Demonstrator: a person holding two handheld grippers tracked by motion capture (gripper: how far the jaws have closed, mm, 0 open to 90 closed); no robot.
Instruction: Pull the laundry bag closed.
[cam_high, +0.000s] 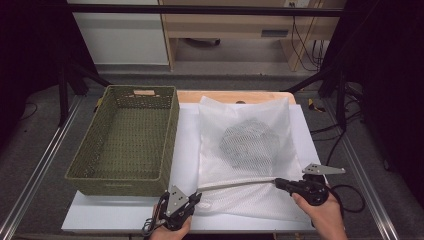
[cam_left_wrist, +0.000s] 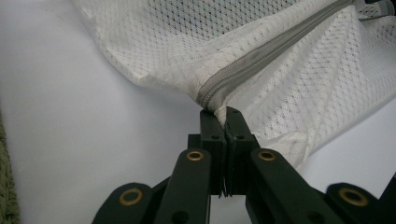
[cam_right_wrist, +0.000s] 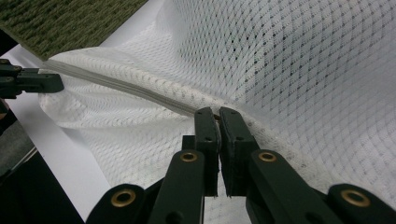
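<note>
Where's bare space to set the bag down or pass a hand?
Free: inside the green basket, and the white sheet strip in front of it. Crowded: near edge, where left gripper and right gripper pinch the mesh bag.

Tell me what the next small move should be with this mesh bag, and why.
Probably slide the right gripper along the zipper, away from the left gripper. Both are shut on the zipper line of the mesh bag, the left one anchoring its end, and a dark item already lies inside.
</note>
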